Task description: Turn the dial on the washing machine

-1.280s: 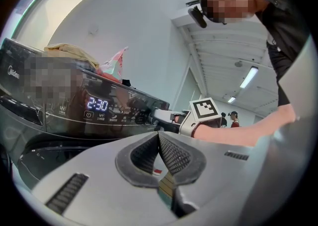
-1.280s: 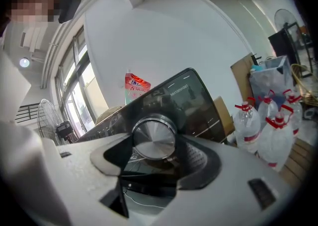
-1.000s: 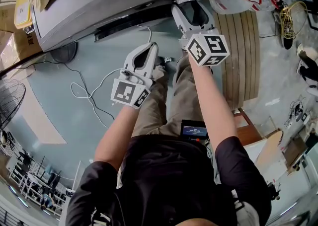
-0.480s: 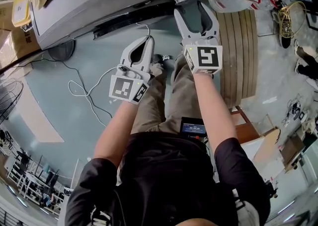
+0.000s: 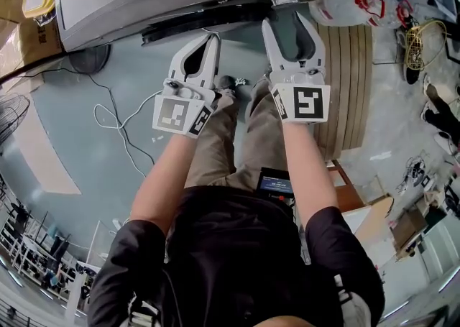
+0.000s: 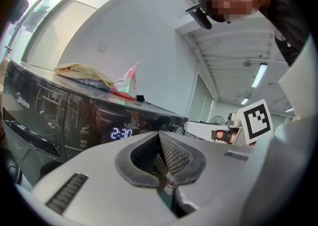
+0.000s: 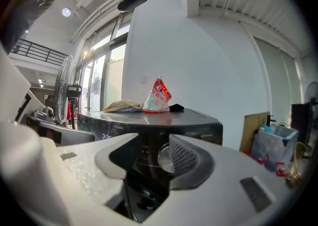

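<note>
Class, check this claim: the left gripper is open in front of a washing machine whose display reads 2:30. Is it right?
No. The left gripper is shut, as the left gripper view shows; the washing machine's display does read 2:30.

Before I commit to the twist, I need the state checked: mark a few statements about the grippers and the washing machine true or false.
1. The left gripper is shut and empty. True.
2. The right gripper is shut, clear of the dial. False: its jaws are apart and closing, with the dial between them.
3. The washing machine has its display lit. True.
4. The machine's top is bare. False: a cloth and a red-and-white pouch lie on it.
</note>
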Motion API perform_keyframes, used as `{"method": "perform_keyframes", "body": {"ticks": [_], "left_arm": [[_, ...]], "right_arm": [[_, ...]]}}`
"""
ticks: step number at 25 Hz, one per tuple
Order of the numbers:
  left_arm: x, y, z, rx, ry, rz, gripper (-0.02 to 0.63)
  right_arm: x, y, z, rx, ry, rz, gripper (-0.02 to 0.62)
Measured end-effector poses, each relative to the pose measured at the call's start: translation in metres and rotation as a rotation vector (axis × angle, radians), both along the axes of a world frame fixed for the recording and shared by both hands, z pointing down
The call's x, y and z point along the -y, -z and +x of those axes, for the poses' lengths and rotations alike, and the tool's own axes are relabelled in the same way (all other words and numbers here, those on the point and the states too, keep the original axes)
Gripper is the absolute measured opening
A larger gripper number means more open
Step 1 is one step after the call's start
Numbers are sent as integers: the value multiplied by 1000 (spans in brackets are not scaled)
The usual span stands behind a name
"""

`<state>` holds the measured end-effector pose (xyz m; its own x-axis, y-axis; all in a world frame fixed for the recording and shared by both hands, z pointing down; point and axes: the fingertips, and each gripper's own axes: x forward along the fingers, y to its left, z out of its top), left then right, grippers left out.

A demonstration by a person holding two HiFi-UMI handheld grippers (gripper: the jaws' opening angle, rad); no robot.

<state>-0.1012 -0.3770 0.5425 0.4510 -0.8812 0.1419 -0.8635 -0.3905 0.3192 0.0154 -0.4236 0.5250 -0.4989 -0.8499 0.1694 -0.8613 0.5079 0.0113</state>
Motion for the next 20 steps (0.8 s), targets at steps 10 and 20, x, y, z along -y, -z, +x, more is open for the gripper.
{"method": "perform_keyframes", "body": {"ticks": [10,20], "left_arm": [[-7,52,-26,24,28,62,-6],[-22,139,-58,51,88,66,-6]], "right_arm": [[-16,44,-9,1,27,25,2],[-40,127,-2,28,8,9,2]]}}
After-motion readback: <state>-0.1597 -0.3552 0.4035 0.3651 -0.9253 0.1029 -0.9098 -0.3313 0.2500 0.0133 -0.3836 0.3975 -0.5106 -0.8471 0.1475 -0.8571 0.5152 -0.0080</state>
